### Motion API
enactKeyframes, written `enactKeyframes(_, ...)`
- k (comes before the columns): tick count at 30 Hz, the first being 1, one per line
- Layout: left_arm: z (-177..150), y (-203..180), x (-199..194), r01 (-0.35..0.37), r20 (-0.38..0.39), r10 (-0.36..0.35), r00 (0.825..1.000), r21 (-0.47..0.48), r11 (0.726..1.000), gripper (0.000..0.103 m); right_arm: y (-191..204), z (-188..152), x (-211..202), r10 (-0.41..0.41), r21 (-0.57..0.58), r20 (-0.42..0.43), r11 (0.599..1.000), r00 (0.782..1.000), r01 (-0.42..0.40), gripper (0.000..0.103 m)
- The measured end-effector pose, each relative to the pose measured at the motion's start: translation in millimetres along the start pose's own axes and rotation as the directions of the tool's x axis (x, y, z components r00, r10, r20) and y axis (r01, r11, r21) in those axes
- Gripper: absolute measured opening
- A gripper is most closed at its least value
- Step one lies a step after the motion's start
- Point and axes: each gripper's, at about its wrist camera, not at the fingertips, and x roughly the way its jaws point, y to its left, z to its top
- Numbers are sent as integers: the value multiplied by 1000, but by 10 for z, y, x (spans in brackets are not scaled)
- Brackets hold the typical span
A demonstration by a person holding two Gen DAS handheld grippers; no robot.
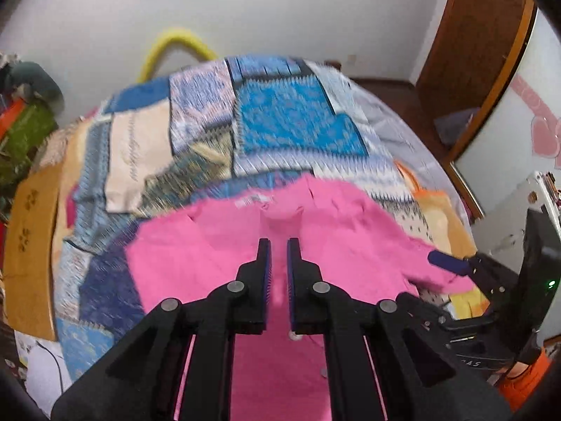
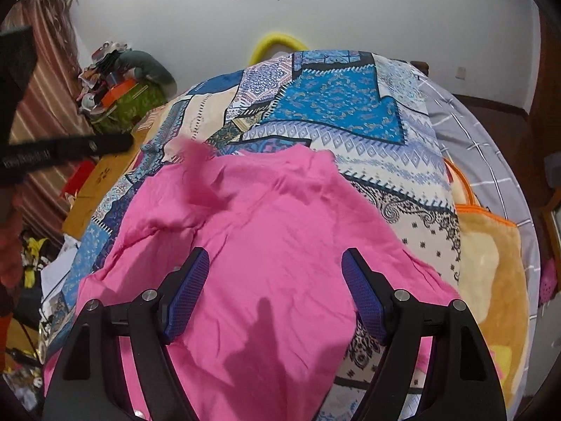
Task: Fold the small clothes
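Pink shirt point(image 2: 266, 238) lies spread on the patchwork quilt point(image 2: 336, 105), collar at far edge, quilt bare beyond it. My left gripper point(image 1: 278, 245) tilts down over shirt w/ jaws nearly shut, nothing between. My right gripper point(image 2: 275, 263) is angled down, jaws wide, empty above the cloth.

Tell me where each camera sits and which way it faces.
Left wrist: on the left tool, looking down along its nearly shut fingers at the pink shirt on the quilt; the right tool pokes in at the right edge.
Right wrist: on the right tool, facing down over the same shirt, fingers wide apart; a dark blurred part of the left rig crosses the left edge.
Shared: shirt, quilt, yellow tube, white wall.
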Motion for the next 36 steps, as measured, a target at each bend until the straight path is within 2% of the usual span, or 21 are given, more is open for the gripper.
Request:
enactKeyframes(4, -50, -21, -21, -10, -6, 10, 1000, 3, 1000, 18, 6, 15, -59, 9, -1, 6, 1000, 1000, -9, 75)
enactKeyframes(6, -49, 52, -90, -32, 19, 32, 999, 0, 999, 34, 23, 51, -67, 17, -2, 8, 1000, 1000, -17, 75)
enactKeyframes(8, -57, 182, -183, -65, 59, 66, 996, -14, 998, 58, 57, 92, -64, 30, -1, 12, 1000, 999, -30, 75)
enactKeyframes(10, -71, 308, -230, -94, 82, 96, 992, -24, 995, 64, 104, 141, -37, 44, 2, 9, 999, 999, -44, 75)
enactKeyframes(16, -215, 863, -204, -171, 65, 175, 982, -65, 983, 67, 278, 260, 146, 65, -5, -28, 998, 998, -65, 75)
enactKeyframes(22, -495, 1331, 165, -212, -28, 211, 977, -97, 972, 67, 472, 359, 411, 49, -34, -77, 998, 996, -51, 75)
enactKeyframes(27, -700, 1456, 521, -210, -98, 203, 974, -71, 975, 67, 649, 463, 630, 29, -75, -94, 997, 995, -36, 75)
enactKeyframes(31, -787, 1454, 741, -201, -127, 195, 973, -32, 979, 67, 743, 581, 759, 22, -88, -72, 996, 997, -28, 75)
enactKeyframes(33, -821, 1431, 808, -196, -116, 193, 974, -15, 981, 68, 768, 638, 825, 24, -81, -66, 996, 998, -30, 74)
enactKeyframes(36, -833, 1435, 815, -189, -92, 188, 978, -8, 982, 73, 798, 701, 920, 39, -64, -72, 997, 997, -43, 67)
